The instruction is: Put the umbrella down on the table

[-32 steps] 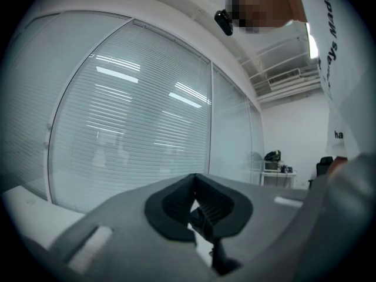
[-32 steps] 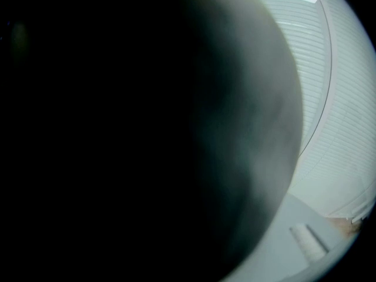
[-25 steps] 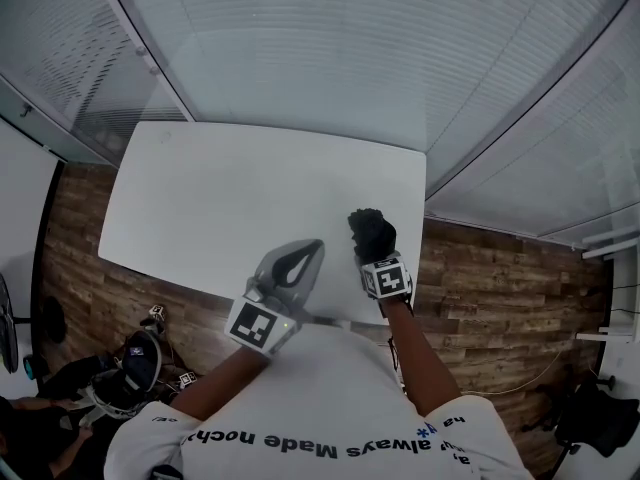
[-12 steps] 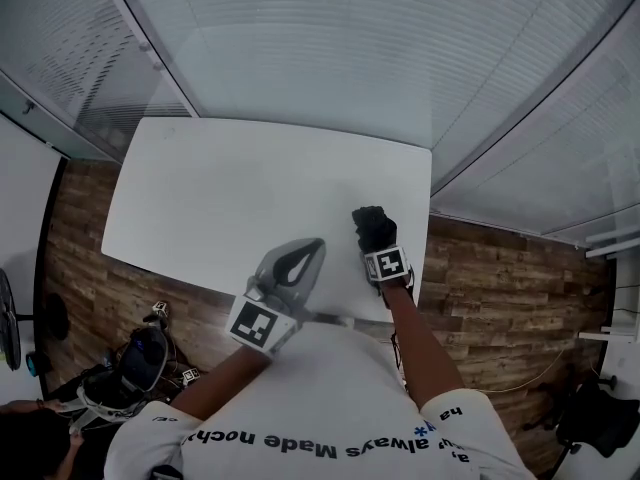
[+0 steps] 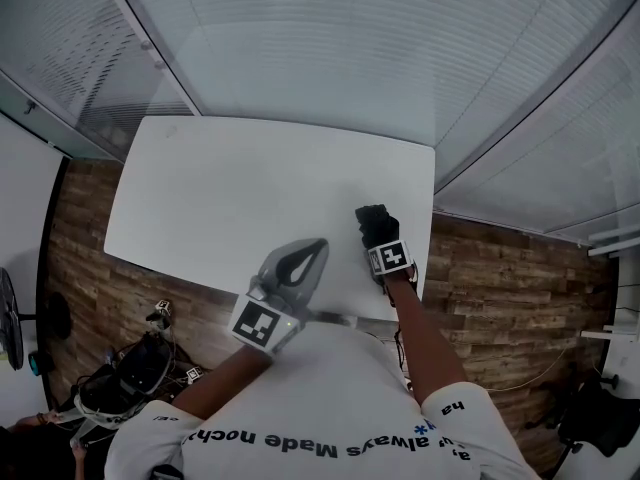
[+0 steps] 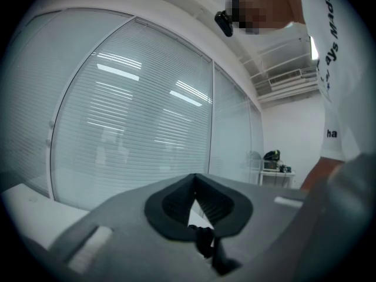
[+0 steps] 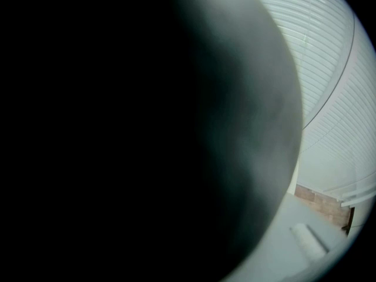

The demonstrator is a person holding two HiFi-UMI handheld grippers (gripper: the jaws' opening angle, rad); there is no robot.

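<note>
We hold the black folded fabric umbrella (image 5: 370, 220) in the right gripper (image 5: 378, 238), over the near right part of the white rectangular table (image 5: 240, 188), close to its right edge. The jaws stand fairly wide and seem to be clamped around the bundle. To set it down well, we judge it best to bring it a little further in from that edge. We would then lower it until its whole length lies on the tabletop, and open the jaws only once the table carries its weight, so it neither drops nor rolls off. The left gripper (image 5: 318, 245) waits at the near edge with its grey jaws brought together at the tips. It should stay clear of the landing spot. Much is hidden from us. The right gripper view is almost filled by a dark rounded mass, surely the umbrella against the lens, so we cannot see the pads on the fabric. We also cannot tell whether the umbrella touches the table yet. From above it reads only as a black lump, with handle and tip indistinguishable. A small dark piece sits low between the left pads, and we cannot identify it.
</note>
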